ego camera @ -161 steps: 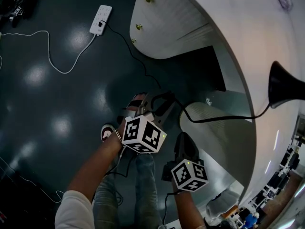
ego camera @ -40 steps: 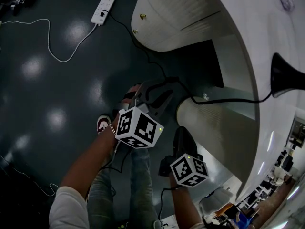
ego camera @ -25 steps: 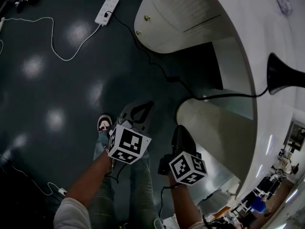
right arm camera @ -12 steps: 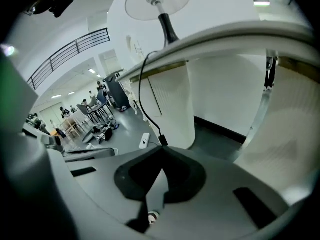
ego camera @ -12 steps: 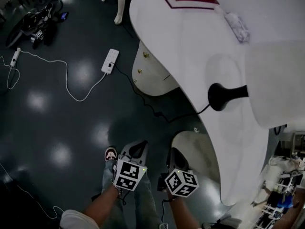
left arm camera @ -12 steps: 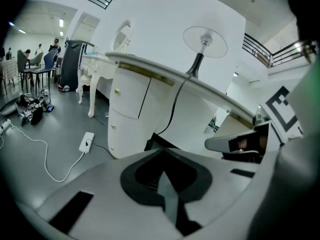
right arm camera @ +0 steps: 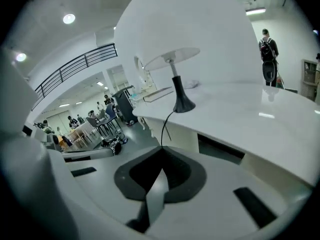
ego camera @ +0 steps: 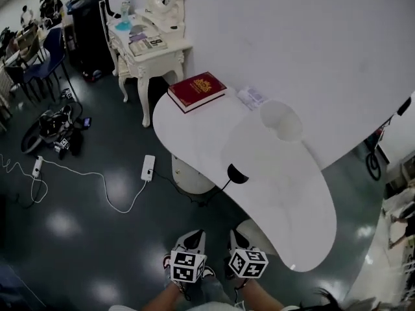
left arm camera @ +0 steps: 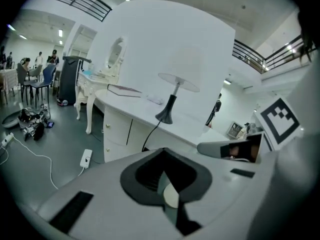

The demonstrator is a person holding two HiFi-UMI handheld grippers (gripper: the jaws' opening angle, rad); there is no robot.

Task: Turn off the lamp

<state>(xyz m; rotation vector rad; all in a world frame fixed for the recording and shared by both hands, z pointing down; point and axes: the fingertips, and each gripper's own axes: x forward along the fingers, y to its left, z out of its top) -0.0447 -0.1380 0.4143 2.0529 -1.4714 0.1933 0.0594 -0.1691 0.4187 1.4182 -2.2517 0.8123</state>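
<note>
Looked down in the head view on a dark, glossy floor point(ego camera: 78, 238) and a tall, curved white wall panel point(ego camera: 311, 57). Found a long, curved white desk top point(ego camera: 188, 135) running along the foot of that panel, and an ornate white dressing table with an oval mirror point(ego camera: 152, 44) beyond its far end. Saw the table lamp with a flat white disc shade, thin black stem and flared black base point(left arm camera: 171, 103) standing upright about midway along the desk top, well ahead of both grippers and touched by neither. Held the left gripper point(left arm camera: 163, 156) low at the desk's near side, jaws pressed together with nothing between them. Held the right gripper point(right arm camera: 161, 154) just beside it, jaws likewise closed and empty. Noted a red hardcover book point(ego camera: 196, 91) lying flat near the desk's far end, apart from the lamp. Spotted a white power strip point(ego camera: 148, 168) on the floor by the desk, and a thin black cord point(right arm camera: 164, 125) dropping from the lamp's base over the desk's edge.
</note>
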